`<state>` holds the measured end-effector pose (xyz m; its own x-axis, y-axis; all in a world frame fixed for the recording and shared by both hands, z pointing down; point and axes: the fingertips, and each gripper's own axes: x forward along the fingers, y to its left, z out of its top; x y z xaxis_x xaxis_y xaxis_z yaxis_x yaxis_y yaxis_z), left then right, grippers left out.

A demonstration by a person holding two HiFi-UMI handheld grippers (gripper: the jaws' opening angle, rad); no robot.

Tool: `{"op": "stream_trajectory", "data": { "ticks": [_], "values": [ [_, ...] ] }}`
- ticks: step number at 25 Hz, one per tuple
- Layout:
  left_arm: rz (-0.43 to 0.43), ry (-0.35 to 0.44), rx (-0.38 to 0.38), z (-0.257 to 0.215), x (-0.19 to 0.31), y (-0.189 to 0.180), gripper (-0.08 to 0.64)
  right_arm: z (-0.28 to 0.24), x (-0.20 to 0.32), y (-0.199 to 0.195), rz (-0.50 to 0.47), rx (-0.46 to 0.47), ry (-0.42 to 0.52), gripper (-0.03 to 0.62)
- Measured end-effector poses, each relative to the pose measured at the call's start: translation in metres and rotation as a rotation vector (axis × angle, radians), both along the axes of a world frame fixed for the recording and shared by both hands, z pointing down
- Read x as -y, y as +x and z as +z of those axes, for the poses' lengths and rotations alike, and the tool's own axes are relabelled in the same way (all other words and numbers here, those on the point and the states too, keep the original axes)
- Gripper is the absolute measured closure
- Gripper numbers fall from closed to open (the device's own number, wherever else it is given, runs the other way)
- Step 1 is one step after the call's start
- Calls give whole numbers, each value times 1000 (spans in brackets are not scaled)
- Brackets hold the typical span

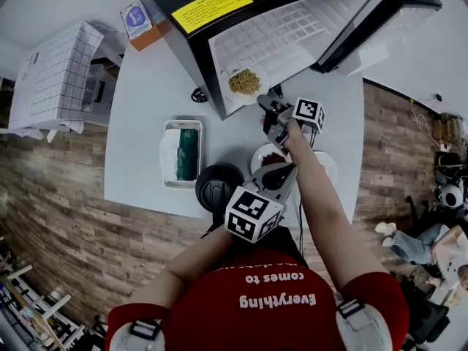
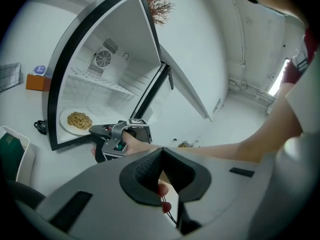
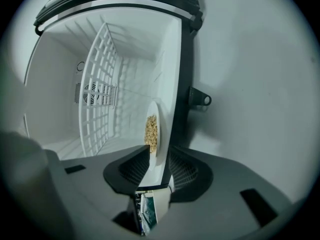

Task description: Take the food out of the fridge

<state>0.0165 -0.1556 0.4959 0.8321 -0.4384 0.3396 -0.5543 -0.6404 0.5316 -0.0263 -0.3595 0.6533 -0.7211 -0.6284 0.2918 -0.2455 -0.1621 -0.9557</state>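
right gripper: fingers apart, astride plate rim at fridge front edge | left gripper: fingers together, empty

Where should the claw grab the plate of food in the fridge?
Probably pinch the plate's near rim, coming in through the fridge's open front. The plate is thin and flat, with the food piled in the middle, so only the bare edge fits. The right claw straddles that edge, open.

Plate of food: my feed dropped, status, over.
Right gripper open, jaws astride rim of plate of food. Left gripper shut, empty. Not yet out of fridge. Door open, nothing blocking.
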Motion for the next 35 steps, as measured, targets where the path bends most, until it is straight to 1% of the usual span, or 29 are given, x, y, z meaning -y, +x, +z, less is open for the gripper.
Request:
{"op": "stream_trajectory", "data": {
  "ticks": [4, 6, 10, 13, 16, 22, 29, 35],
  "values": [
    [3, -4, 4, 1, -1, 1, 557, 5, 5, -4, -8, -40, 5, 485],
    [5, -5, 3, 1, -1, 0, 558, 6, 7, -6, 2, -39, 6, 506],
    [6, -4, 1, 1, -1, 0, 558, 1, 9, -8, 12, -20, -1, 551],
    [5, -3, 2, 1, -1, 0, 557, -2, 9, -8, 28, 38, -8, 566],
    [7, -1, 6, 2, -1, 0, 558, -9, 8, -9, 33, 73, 5, 569],
    [7, 6, 21, 4, -4, -2, 558, -23, 1, -4, 13, 74, 35, 569],
    [-3, 32, 34, -1, -6, -9, 558, -48, -16, 1, 9, 105, 101, 569],
    [0, 57, 37, -8, -15, -9, 558, -69, -37, 11, 22, 135, 136, 568]
  ]
}}
